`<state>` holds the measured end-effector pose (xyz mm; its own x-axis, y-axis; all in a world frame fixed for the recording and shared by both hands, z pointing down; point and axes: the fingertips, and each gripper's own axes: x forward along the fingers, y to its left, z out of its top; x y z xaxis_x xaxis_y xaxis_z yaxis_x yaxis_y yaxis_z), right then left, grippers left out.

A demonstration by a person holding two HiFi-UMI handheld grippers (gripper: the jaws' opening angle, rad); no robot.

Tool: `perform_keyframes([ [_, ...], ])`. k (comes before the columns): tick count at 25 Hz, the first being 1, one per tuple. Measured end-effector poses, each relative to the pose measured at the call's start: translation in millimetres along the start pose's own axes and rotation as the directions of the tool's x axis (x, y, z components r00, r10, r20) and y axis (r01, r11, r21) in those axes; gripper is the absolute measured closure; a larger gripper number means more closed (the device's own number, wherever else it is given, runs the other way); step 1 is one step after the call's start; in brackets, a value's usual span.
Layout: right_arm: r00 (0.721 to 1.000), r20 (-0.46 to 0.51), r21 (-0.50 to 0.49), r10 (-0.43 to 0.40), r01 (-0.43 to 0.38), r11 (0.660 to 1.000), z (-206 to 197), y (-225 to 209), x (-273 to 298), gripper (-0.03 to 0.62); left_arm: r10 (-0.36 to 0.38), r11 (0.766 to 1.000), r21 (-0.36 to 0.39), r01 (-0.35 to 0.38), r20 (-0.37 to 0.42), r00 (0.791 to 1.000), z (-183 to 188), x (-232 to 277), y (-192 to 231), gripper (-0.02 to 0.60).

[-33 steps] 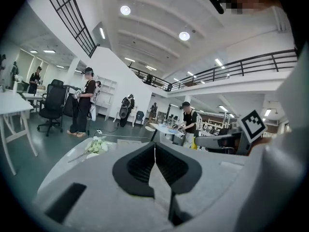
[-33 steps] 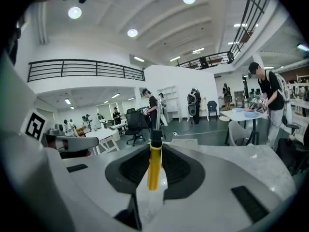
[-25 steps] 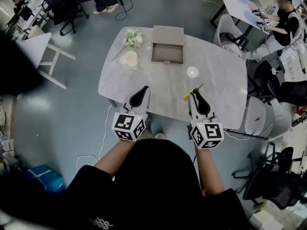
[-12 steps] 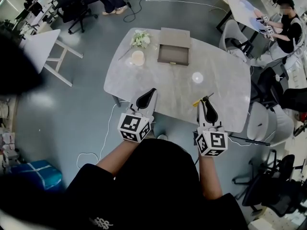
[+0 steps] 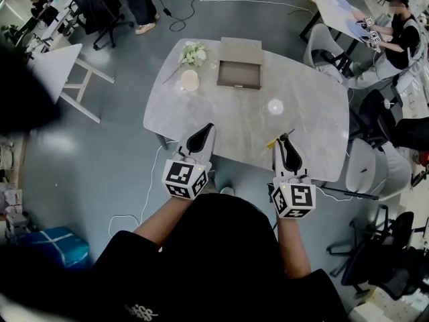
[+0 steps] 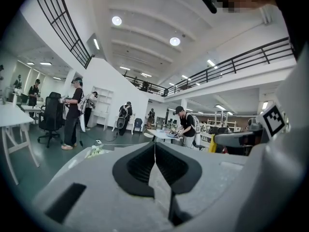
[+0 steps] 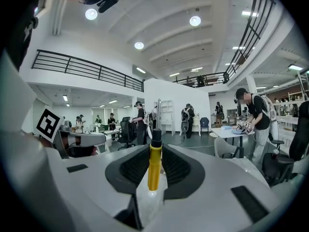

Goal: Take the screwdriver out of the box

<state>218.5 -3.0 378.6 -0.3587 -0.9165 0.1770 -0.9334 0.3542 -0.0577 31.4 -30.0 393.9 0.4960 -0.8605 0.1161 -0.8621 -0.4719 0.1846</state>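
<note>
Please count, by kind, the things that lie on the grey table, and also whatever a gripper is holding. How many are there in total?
Box: 1
Bunch of flowers: 1
Round pale objects: 2
Screwdriver, clamped in the right gripper: 1
Total: 5

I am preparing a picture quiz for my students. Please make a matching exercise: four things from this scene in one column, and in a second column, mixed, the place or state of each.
Things:
1. screwdriver
2. box
3. left gripper
4. flowers

Places or states:
A. shut, nothing between the jaws
B. open, near the far edge of the table
C. clamped in the right gripper
D. lying near the table's far left corner

Pairs: 1-C, 2-B, 3-A, 4-D
</note>
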Motion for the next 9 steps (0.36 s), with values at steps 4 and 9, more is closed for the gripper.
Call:
perform_keyframes([
  [4, 1.000, 0.001, 0.001, 0.008, -0.008, 1.000, -0.1, 0.5, 0.1, 0.514, 0.003, 1.000, -0.004, -0.003, 0.003, 1.000, -1.6, -0.9, -0.2, 0.565],
  [9, 1.000, 0.012, -0.008, 0.018, -0.018, 1.000, 3.8, 4.3, 5.6, 0.514, 0.010, 1.000, -0.006, -0.010, 0.015, 1.000, 0.0, -1.5, 5.7, 0.565],
])
